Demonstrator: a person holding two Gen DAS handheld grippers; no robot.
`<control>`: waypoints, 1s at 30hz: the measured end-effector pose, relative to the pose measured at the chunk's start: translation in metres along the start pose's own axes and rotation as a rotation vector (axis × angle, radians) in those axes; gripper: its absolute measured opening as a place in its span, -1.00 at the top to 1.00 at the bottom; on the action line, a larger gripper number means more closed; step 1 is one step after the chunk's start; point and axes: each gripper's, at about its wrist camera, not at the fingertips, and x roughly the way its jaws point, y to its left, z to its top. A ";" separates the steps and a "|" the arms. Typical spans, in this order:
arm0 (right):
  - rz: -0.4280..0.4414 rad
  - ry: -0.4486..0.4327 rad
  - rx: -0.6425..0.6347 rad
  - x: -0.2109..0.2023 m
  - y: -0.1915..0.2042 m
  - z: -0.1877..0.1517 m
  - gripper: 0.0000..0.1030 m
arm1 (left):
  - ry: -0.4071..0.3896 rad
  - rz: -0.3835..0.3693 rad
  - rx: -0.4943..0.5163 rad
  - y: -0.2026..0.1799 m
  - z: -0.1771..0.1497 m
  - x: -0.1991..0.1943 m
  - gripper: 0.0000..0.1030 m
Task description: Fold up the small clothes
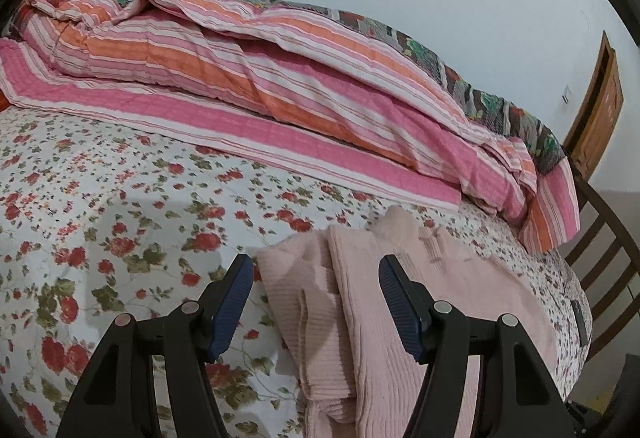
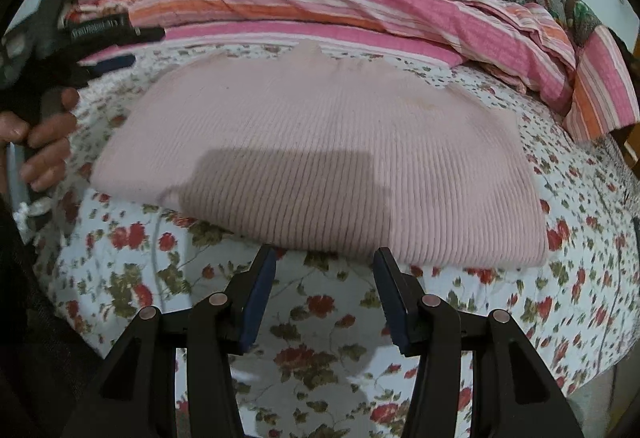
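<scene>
A pale pink ribbed knit garment [image 2: 328, 158] lies folded into a rough rectangle on the floral bedsheet [image 2: 320, 318]. My right gripper [image 2: 324, 262] is open and empty, just in front of the garment's near edge. In the left wrist view the garment [image 1: 384, 318] shows its layered left edge, and my left gripper [image 1: 316, 266] is open over that edge with nothing held. The left gripper also shows in the right wrist view [image 2: 120, 46], hand-held at the garment's far left, slightly blurred.
A pink and orange striped quilt [image 1: 280, 78] is heaped along the far side of the bed. A dark wooden footboard [image 1: 600, 258] and a wooden door [image 1: 600, 110] stand at the right. A small dark object [image 1: 580, 322] lies on the sheet by the bed's right edge.
</scene>
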 end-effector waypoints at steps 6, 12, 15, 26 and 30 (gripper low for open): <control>0.064 -0.056 0.078 -0.006 -0.021 -0.004 0.03 | 0.015 -0.073 -0.002 0.002 -0.008 -0.004 -0.23; 0.039 -0.161 0.082 -0.016 -0.051 0.027 0.03 | 0.104 -0.112 -0.014 -0.001 -0.025 -0.012 -0.36; 0.024 -0.199 0.103 -0.012 -0.070 0.049 0.03 | 0.141 -0.096 -0.023 0.000 -0.041 -0.016 -0.39; 0.064 -0.273 0.203 0.012 -0.132 0.076 0.03 | 0.211 -0.163 -0.062 -0.005 -0.072 0.002 -0.50; 0.057 -0.269 0.260 0.015 -0.168 0.067 0.03 | 0.195 -0.157 -0.114 -0.009 -0.066 0.017 -0.31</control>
